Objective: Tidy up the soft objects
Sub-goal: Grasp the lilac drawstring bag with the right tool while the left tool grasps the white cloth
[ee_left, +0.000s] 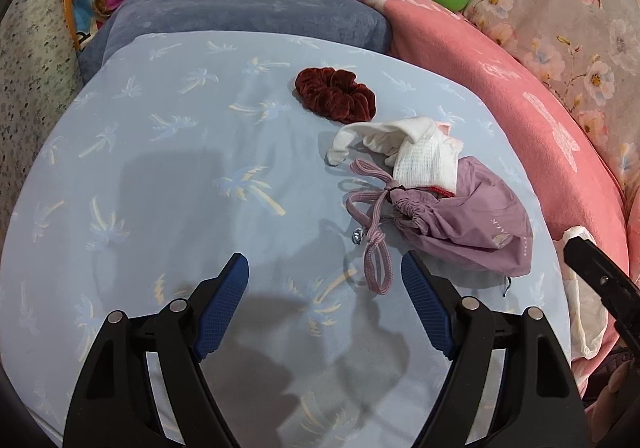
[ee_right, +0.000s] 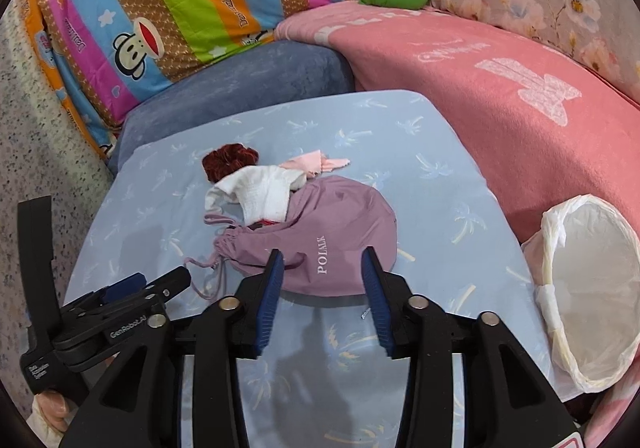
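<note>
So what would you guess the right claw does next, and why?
Probably it eases down a little and closes on the purple drawstring bag. The right claw is open with nothing between its fingers, and the bag lies just ahead of them. A white cloth spills from the bag's mouth, and the white basket stands nearby, likely the destination.

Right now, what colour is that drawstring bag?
Lilac purple, white lettering on the drawstring bag; clearest in the right wrist view.
</note>
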A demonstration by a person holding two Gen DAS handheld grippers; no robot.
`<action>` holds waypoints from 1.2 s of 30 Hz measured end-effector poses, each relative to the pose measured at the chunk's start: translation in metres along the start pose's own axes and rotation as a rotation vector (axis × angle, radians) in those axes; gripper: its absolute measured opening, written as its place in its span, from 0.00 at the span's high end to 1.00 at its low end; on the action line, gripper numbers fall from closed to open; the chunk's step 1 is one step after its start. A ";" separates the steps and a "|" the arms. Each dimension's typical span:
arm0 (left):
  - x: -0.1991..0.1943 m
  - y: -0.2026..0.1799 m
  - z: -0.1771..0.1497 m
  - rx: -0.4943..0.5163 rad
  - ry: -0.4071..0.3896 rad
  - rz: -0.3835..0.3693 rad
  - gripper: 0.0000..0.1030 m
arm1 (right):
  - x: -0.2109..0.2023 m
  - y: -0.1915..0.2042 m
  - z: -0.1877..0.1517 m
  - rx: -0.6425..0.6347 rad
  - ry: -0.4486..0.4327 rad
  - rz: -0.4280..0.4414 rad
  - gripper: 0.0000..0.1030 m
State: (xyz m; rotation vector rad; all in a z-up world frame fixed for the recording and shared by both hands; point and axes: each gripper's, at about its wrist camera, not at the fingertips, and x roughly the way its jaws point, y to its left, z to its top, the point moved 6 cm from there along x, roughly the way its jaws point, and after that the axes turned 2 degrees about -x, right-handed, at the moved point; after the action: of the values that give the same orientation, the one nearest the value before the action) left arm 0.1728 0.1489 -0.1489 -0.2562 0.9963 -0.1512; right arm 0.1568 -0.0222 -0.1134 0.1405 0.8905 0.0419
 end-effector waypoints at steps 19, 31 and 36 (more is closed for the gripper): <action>0.020 -0.013 -0.001 0.007 0.039 -0.035 0.26 | 0.059 -0.030 -0.016 0.155 0.109 0.037 0.46; 0.014 -0.012 0.009 0.012 0.016 -0.026 0.26 | 0.049 -0.014 -0.012 0.136 0.093 0.112 0.98; 0.010 -0.016 0.022 0.018 -0.011 -0.022 0.23 | 0.004 -0.026 0.012 0.135 -0.039 0.077 0.98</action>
State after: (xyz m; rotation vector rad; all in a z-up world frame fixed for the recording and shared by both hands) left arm 0.1963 0.1346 -0.1409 -0.2512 0.9812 -0.1782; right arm 0.1679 -0.0489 -0.1128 0.3004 0.8491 0.0509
